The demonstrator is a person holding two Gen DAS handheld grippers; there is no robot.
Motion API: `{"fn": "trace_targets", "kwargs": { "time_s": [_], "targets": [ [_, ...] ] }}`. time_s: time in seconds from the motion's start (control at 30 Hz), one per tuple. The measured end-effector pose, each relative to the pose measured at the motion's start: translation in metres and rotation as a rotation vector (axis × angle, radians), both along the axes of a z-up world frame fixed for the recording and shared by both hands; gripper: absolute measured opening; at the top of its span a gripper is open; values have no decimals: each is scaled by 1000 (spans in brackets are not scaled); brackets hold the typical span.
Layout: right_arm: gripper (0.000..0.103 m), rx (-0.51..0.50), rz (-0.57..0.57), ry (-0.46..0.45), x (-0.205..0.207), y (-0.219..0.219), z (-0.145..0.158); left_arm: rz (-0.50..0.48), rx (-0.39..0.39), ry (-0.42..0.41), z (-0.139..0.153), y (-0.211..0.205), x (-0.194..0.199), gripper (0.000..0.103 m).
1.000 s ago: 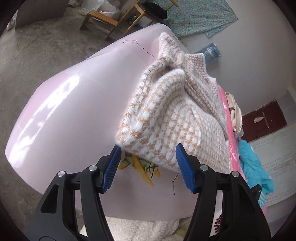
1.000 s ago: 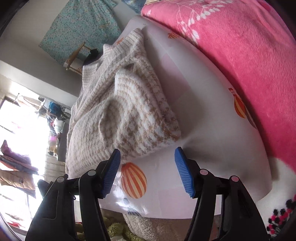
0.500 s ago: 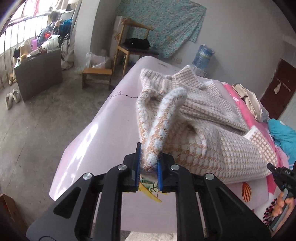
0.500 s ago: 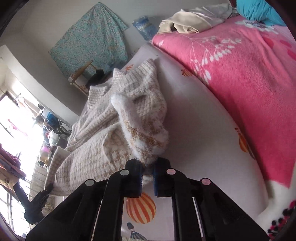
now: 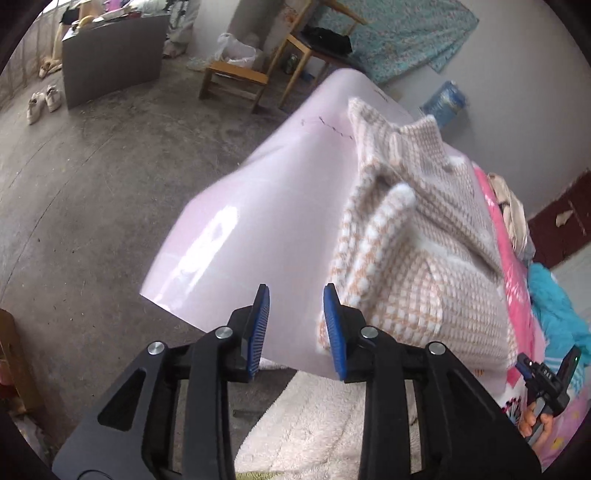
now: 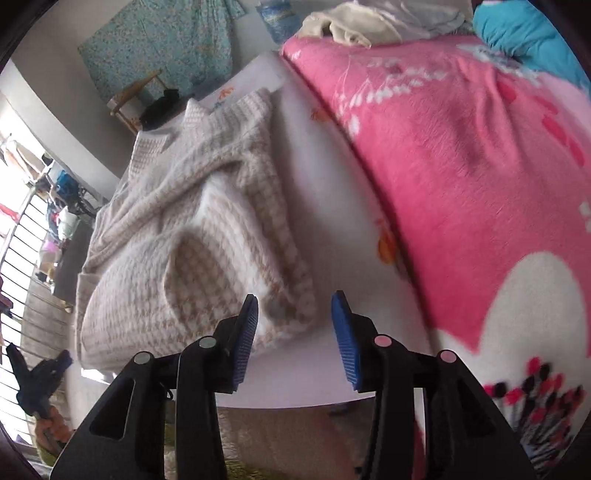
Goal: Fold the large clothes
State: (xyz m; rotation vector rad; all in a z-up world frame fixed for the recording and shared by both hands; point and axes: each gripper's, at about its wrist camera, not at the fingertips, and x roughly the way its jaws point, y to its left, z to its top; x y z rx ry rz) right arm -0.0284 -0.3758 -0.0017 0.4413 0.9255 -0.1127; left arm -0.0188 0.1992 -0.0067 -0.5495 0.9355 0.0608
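Note:
A beige and white checked knit sweater [image 5: 417,258] lies folded in a thick bundle on a pale pink sheet [image 5: 273,221] over the bed. It also shows in the right wrist view [image 6: 192,236]. My left gripper [image 5: 295,325] is open and empty, just left of the sweater's near corner. My right gripper [image 6: 293,332] is open and empty, its left pad [image 6: 245,332] over the sweater's near edge. The other gripper shows at the frame edge in each view [image 5: 546,380] [image 6: 33,376].
A pink fleece blanket [image 6: 461,166] covers the bed to the right, with a teal garment [image 6: 524,33] and cream clothes [image 6: 354,22] on it. Wooden chairs [image 5: 258,70] and a grey board [image 5: 110,62] stand on the concrete floor. A white fluffy blanket [image 5: 314,417] hangs below.
Both grippers were shut on the sweater's near corners half a second ago. Now both have opened and let go, and the sweater lies flat on the sheet.

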Motion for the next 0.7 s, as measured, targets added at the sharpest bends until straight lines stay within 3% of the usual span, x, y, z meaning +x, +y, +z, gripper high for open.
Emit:
{"fn": "trace_targets", "kwargs": {
  "time_s": [0.07,0.13,0.27,0.33,0.43,0.47,0.6,0.7],
  "targets": [
    [49,-33,29,-59,4,5,17,-7,23,-46,10,0,3,30],
    [49,-32,122,-107,15,25,27,-89,-3,-97,17,-18,15,30],
    [48,-71,349,-163,44,87,24,-396,-74,-180,19,-98,45,43],
    [43,-74,422,-147,57,109,11,-513,-62,-174,10,-138,54,44],
    [37,-140,468,-7,68,123,-26,-551,89,-28,-26,-174,65,44],
    [34,-180,477,58,70,124,-40,-553,126,6,-37,-178,66,38],
    [33,-189,501,69,61,120,-37,-555,77,-1,-30,-167,61,36],
    [34,-125,470,62,66,109,-30,-540,65,-46,-20,-162,62,42]
  ]
}}
